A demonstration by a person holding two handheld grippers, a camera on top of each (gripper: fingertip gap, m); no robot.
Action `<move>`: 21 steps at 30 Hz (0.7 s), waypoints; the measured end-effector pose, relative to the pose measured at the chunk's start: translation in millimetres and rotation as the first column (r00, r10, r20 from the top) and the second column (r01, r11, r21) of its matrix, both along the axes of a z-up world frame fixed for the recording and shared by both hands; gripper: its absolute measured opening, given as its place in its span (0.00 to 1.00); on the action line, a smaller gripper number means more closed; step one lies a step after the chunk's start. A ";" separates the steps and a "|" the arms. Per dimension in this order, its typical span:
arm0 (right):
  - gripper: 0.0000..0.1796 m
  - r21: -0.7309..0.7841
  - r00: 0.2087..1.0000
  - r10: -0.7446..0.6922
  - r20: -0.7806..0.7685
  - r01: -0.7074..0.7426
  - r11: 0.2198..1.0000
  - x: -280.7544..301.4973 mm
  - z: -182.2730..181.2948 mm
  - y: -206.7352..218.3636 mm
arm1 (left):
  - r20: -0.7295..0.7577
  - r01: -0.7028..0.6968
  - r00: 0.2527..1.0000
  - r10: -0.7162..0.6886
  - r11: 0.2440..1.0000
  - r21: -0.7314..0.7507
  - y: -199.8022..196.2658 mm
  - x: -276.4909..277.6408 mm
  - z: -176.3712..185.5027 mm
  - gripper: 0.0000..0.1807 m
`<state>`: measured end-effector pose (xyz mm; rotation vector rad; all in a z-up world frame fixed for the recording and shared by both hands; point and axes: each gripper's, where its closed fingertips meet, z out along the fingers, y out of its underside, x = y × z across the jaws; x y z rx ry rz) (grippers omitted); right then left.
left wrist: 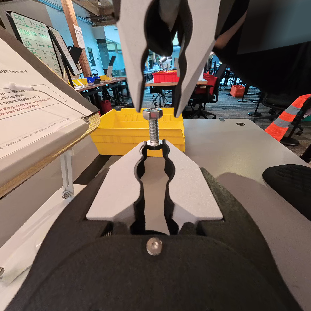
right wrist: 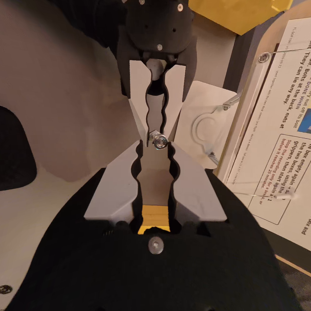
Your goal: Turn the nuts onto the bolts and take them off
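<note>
A silver bolt (left wrist: 153,130) stands upright, threads up. My left gripper (left wrist: 154,144) is shut on its head at the bottom. A silver hex nut (left wrist: 152,114) sits at the top end of the threads. My right gripper (left wrist: 157,112) comes down from above, open, with one fingertip on each side of the nut. In the right wrist view the nut (right wrist: 159,140) lies between my right gripper's (right wrist: 154,142) spread fingertips, close to the right one. The left gripper (right wrist: 156,136) reaches in from the top of that view, holding the bolt.
A yellow bin (left wrist: 134,127) stands on the grey table (left wrist: 227,151) just behind the bolt. A slanted instruction board (left wrist: 33,109) on a white bracket stands to the left; it also shows in the right wrist view (right wrist: 269,117). A black chair seat (left wrist: 289,181) is at the table's right edge. Left and right tips are no more than a few centimetres apart.
</note>
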<state>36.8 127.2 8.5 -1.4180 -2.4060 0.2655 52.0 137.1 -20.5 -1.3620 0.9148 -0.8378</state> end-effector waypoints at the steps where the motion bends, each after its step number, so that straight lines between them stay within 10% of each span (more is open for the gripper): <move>1: 0.12 0.015 1.000 0.006 0.008 -0.006 1.000 0.1 -2.4 0.9 | -0.001 0.001 1.000 -0.001 1.000 0.000 -0.2 0.2 -0.1 0.09; 6: 0.09 -0.077 0.987 -0.156 0.029 0.158 0.984 -0.5 -6.1 4.8 | -0.010 -0.004 1.000 0.004 1.000 -0.002 0.5 1.4 -2.8 0.09; 11: 0.10 -0.377 0.891 -0.440 0.111 0.448 0.811 -4.2 -7.9 0.8 | -0.009 -0.020 1.000 0.020 1.000 -0.003 3.5 -2.4 -3.2 0.09; 14: 0.26 -0.332 0.923 -0.383 0.041 0.374 0.866 -6.3 -2.1 4.9 | -0.004 -0.014 1.000 0.014 1.000 0.001 2.0 -1.2 -1.3 0.09; 21: 0.19 0.002 0.998 -0.061 0.002 0.061 0.998 -1.9 -2.4 6.0 | -0.001 -0.007 1.000 0.007 1.000 -0.002 1.3 -0.5 -1.4 0.09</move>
